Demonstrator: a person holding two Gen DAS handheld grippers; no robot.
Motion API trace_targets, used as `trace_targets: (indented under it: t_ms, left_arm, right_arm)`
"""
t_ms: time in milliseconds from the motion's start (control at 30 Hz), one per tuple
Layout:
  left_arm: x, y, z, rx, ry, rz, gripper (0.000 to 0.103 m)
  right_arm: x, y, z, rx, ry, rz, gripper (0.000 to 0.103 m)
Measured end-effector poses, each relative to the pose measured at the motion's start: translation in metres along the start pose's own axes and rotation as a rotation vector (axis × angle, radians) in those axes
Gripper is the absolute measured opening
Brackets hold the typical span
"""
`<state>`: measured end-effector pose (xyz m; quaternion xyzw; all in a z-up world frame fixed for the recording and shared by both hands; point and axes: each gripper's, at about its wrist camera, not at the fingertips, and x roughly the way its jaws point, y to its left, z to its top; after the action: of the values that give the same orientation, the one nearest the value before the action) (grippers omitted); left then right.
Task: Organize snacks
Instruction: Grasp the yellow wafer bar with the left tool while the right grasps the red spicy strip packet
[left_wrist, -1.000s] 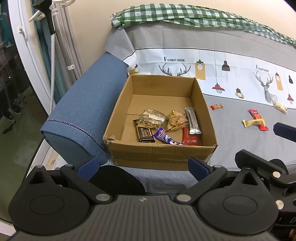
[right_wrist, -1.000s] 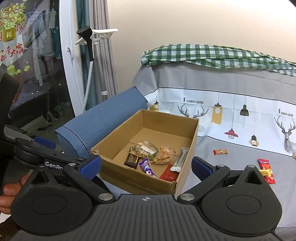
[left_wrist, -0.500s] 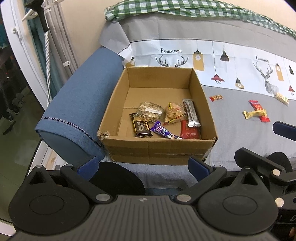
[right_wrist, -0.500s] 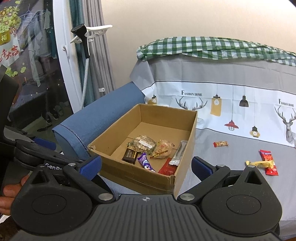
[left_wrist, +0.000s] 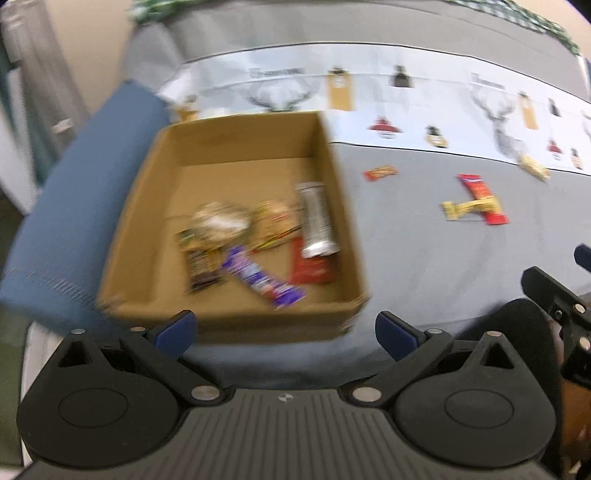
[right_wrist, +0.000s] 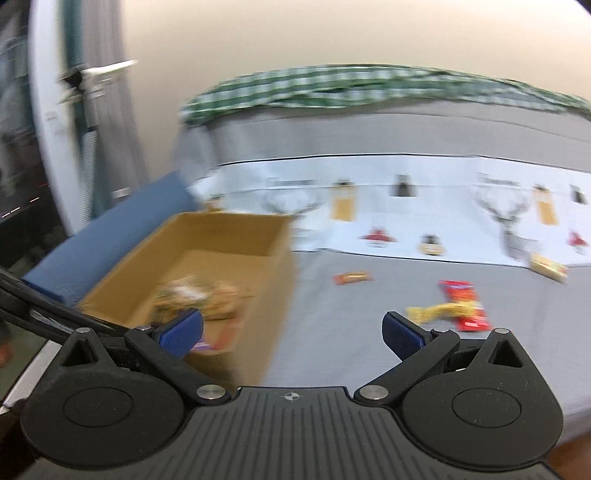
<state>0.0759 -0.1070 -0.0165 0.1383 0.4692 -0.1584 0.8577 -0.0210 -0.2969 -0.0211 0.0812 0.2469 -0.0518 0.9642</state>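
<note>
Foil wrappers — a red packet (right_wrist: 463, 304) crossed by a yellow one (right_wrist: 439, 311) — lie right of the cardboard box (right_wrist: 273, 280), light, crinkly, slippery; best pinched mid-length. Right gripper (right_wrist: 291, 332) and left gripper (left_wrist: 284, 332) both gape wide, holding nothing.

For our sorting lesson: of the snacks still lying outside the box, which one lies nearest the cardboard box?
The small orange-red packet, alone just right of the cardboard box; the other loose snacks lie farther right.

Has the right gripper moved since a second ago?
Yes. The right gripper has swung right: the cardboard box now sits left of centre, and the red and yellow snacks lie near its right finger.
</note>
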Motion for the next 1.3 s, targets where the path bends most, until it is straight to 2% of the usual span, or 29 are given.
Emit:
trace_targets:
  t_ms: [133, 333, 500, 567, 667, 800, 867, 967, 1067, 1200, 1300]
  left_arm:
    - [0.035, -0.054, 0.047, 0.109, -0.004, -0.057, 0.103]
    - [0.127, -0.164, 0.111, 0.294, 0.060, -0.162, 0.103]
    - [0.217, -0.255, 0.140, 0.488, 0.136, -0.184, 0.103]
    - [0.253, -0.280, 0.150, 0.505, 0.199, -0.199, 0.103]
    - [0.301, -0.303, 0.164, 0.465, 0.286, -0.195, 0.103]
    - [0.344, -0.310, 0.182, 0.423, 0.336, -0.165, 0.103]
    - [0.355, -0.296, 0.194, 0.377, 0.350, -0.186, 0.103]
    - [0.367, -0.269, 0.208, 0.341, 0.335, -0.150, 0.103]
    - [0.375, -0.247, 0.212, 0.288, 0.374, -0.162, 0.103]
    - [0.371, -0.242, 0.205, 0.253, 0.401, -0.187, 0.103]
    - [0.360, -0.247, 0.198, 0.251, 0.411, -0.255, 0.103]
  right_arm:
    - [0.010, -0.065, -0.003, 0.108, -0.002, -0.139, 0.102]
    - [0.046, -0.165, -0.018, 0.272, 0.048, -0.299, 0.102]
    - [0.091, -0.225, -0.033, 0.304, 0.116, -0.369, 0.102]
    - [0.112, -0.242, -0.037, 0.299, 0.158, -0.368, 0.102]
    - [0.152, -0.266, -0.047, 0.275, 0.240, -0.348, 0.102]
    - [0.192, -0.283, -0.057, 0.231, 0.308, -0.312, 0.102]
    - [0.210, -0.287, -0.061, 0.215, 0.331, -0.267, 0.102]
    - [0.241, -0.288, -0.064, 0.185, 0.350, -0.189, 0.102]
    - [0.270, -0.282, -0.059, 0.093, 0.307, -0.202, 0.103]
    - [0.305, -0.282, -0.047, 0.016, 0.247, -0.198, 0.102]
    - [0.316, -0.289, -0.040, 0.012, 0.230, -0.203, 0.102]
